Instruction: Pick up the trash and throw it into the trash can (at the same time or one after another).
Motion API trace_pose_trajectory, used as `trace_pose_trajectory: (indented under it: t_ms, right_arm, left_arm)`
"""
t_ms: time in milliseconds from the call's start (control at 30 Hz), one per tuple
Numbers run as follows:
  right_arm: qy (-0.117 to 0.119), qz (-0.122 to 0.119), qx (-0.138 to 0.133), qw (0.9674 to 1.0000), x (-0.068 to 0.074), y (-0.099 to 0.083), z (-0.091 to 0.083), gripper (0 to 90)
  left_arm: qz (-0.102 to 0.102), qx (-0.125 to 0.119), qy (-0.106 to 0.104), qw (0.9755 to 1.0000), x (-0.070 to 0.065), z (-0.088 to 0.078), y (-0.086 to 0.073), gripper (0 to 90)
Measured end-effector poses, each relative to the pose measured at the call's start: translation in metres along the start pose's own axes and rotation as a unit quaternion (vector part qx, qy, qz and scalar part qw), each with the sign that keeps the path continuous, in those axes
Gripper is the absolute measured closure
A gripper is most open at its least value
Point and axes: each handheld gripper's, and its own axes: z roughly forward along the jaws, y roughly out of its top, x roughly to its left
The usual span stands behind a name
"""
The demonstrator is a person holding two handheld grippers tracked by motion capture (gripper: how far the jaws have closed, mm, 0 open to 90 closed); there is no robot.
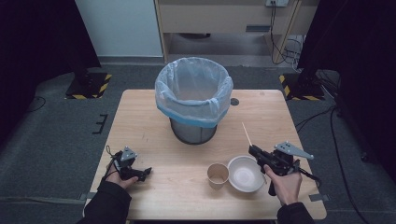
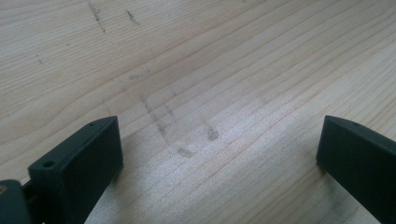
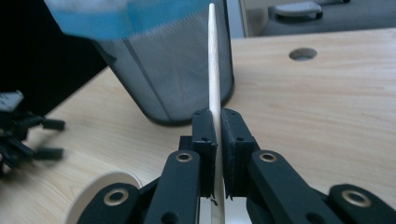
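Right hand-held gripper (image 3: 215, 140) pinching wooden stick (image 3: 213, 56); left hand-held gripper (image 2: 219, 158) spread over pale wood table (image 2: 233, 70); grey carpet (image 1: 51, 135)

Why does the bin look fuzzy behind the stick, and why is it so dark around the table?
In the right gripper view the camera focuses near the stick and right gripper, so the bin goes soft. In the high view the light falls on the table while black curtains stay dark. In the left gripper view the wood shines palely.

Pale wooden table (image 1: 154, 116) bearing lined mesh bin (image 1: 193, 100), paper cup (image 1: 218, 174), white bowl (image 1: 245, 174).
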Motion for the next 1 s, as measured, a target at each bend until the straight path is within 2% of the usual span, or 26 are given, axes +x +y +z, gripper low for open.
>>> trace_pose_trajectory:
  t_ms: [267, 300, 400, 467, 1000]
  right_arm:
    - [0.009, -0.001, -0.034, 0.9994, 0.002, 0.016, -0.007, 85.5]
    - [0.009, -0.003, -0.047, 0.9989, 0.003, 0.023, -0.010, 85.5]
    - [0.012, -0.003, -0.059, 0.9982, 0.003, 0.030, -0.013, 85.5]
    - [0.013, -0.004, -0.075, 0.9971, 0.004, 0.042, -0.016, 85.6]
    - [0.024, -0.013, -0.143, 0.9894, 0.016, 0.097, -0.025, 85.6]
  left_arm:
    - [0.000, 0.000, 0.000, 1.0000, 0.000, 0.000, 0.000, 0.0]
    - [0.000, 0.000, 0.000, 1.0000, 0.000, 0.000, 0.000, 0.0]
    - [0.000, 0.000, 0.000, 1.0000, 0.000, 0.000, 0.000, 0.0]
    - [0.000, 0.000, 0.000, 1.0000, 0.000, 0.000, 0.000, 0.0]
    - [0.000, 0.000, 0.000, 1.0000, 0.000, 0.000, 0.000, 0.0]
